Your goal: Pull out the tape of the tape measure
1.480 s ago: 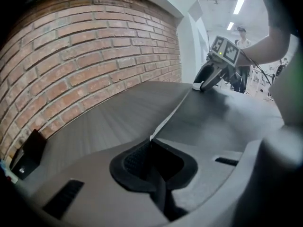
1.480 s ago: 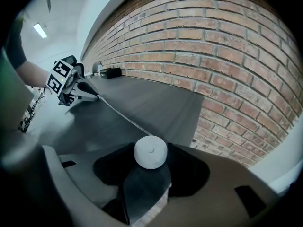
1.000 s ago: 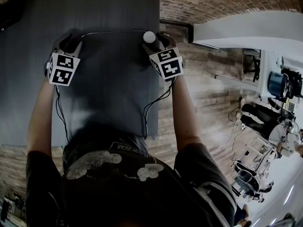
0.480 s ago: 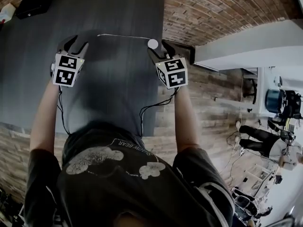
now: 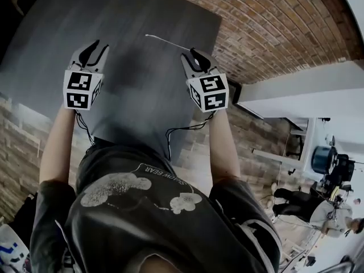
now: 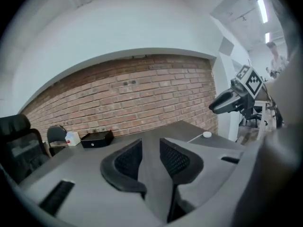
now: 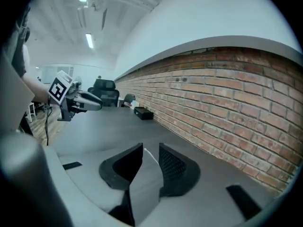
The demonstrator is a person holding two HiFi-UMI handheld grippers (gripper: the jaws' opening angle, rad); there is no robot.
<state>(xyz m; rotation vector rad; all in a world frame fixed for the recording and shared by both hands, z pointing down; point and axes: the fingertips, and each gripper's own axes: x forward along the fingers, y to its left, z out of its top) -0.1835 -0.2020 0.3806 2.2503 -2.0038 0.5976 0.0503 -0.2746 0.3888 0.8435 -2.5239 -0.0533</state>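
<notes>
The tape measure's small white round case (image 6: 207,135) lies on the dark grey table (image 5: 142,95), and its thin white tape (image 5: 166,42) runs left from it across the top. In the head view the case is hidden behind my right gripper (image 5: 192,54). That gripper hangs above the table near the tape's right end, its jaws a little apart with nothing between them (image 7: 150,150). My left gripper (image 5: 95,45) is raised at the left, well away from the tape, and is also empty (image 6: 150,145). Both pairs of jaws have just been closing.
A brick wall (image 5: 273,27) runs along the table's far side. A black box (image 6: 97,138) and a small white bottle (image 6: 72,138) stand at the far end by the wall. A black office chair (image 6: 14,145) is beyond the table. The table's right edge (image 5: 196,118) lies under my right arm.
Both grippers have lifted off the table and their jaws stand narrower. The right gripper has come away from the white case, the left from the tape's end. The tape's white line looks shorter.
</notes>
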